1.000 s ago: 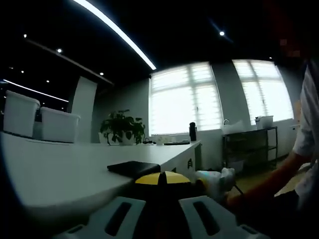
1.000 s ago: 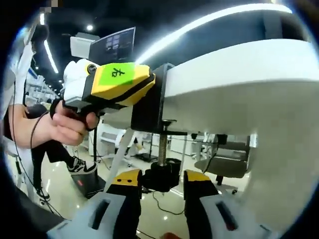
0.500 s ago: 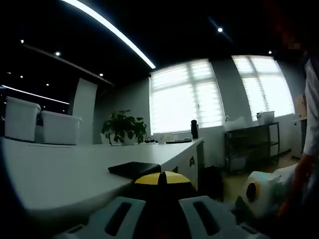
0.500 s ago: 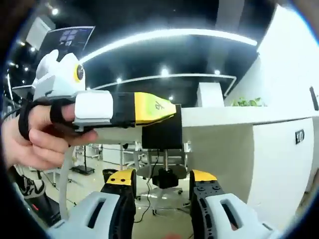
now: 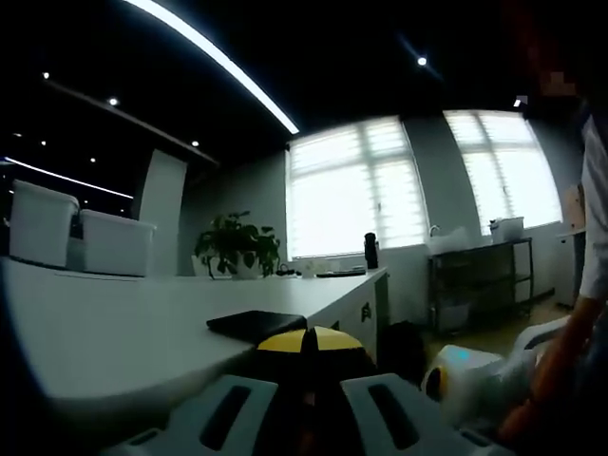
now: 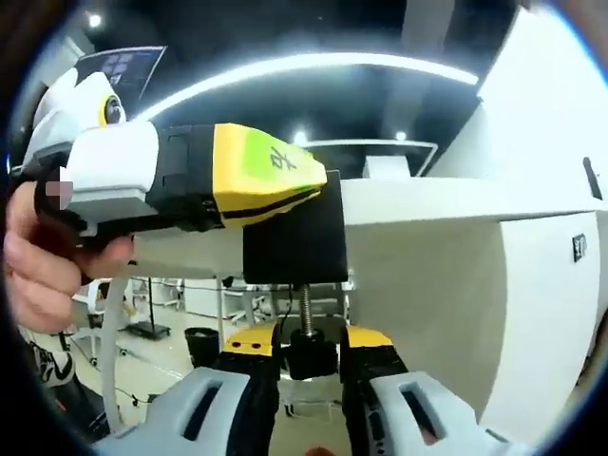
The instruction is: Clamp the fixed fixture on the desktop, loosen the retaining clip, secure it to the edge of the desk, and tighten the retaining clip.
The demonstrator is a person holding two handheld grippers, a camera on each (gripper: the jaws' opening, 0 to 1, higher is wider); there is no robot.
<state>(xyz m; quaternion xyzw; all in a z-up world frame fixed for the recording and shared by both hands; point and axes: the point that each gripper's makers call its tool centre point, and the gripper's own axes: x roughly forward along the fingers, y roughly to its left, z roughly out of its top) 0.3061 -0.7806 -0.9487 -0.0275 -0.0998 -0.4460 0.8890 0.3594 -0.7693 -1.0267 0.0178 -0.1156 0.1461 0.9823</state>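
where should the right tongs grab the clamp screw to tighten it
Take the black knob at the bottom of the threaded screw, from below, one jaw on each side. It hangs straight down under the black clamp on the desk edge, so it's the only wide part to turn. The right tongs already sit around it, while the left tongs hold the clamp's top.

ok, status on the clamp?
Left gripper shut on black fixture at the desk edge. Right gripper closed around screw knob underneath. Nothing blocking.

A green label (image 6: 273,163) on the left hand-held gripper (image 6: 313,187) bears one unreadable character.
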